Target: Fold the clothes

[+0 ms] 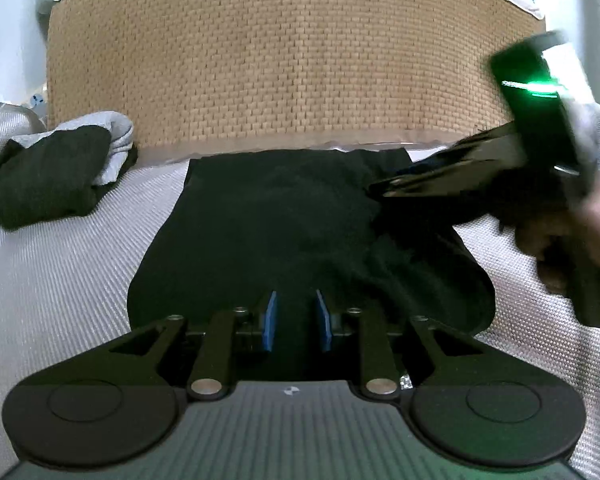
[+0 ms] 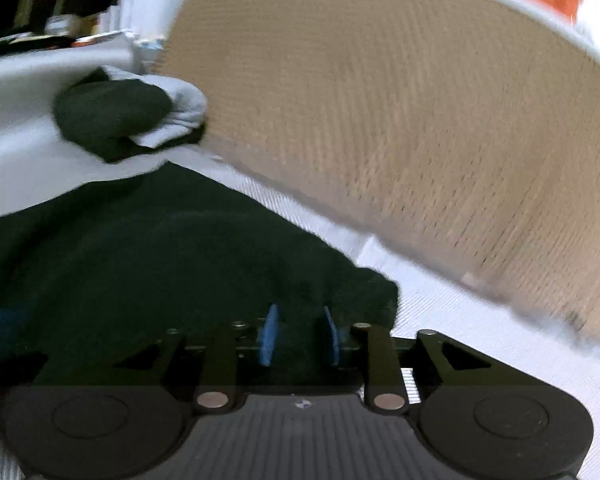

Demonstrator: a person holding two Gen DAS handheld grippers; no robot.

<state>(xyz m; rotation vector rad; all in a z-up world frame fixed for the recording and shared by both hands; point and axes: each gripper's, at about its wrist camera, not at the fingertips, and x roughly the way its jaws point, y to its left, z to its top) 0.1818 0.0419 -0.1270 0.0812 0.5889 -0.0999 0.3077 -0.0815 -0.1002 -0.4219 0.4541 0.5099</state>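
A black garment (image 1: 284,224) lies folded flat on the white textured bed cover (image 1: 60,264); it also shows in the right wrist view (image 2: 148,264). My left gripper (image 1: 296,318) is open just above its near edge, blue pads (image 1: 270,320) apart with nothing between them. My right gripper (image 2: 300,334) is open over the garment's right corner, blue pads (image 2: 269,334) apart. From the left wrist view the right gripper (image 1: 384,190) reaches in from the right above the garment's far right part, blurred.
A pile of black and grey clothes (image 1: 56,168) sits at the far left, also in the right wrist view (image 2: 124,116). A woven tan headboard (image 1: 292,60) stands behind the bed (image 2: 400,120).
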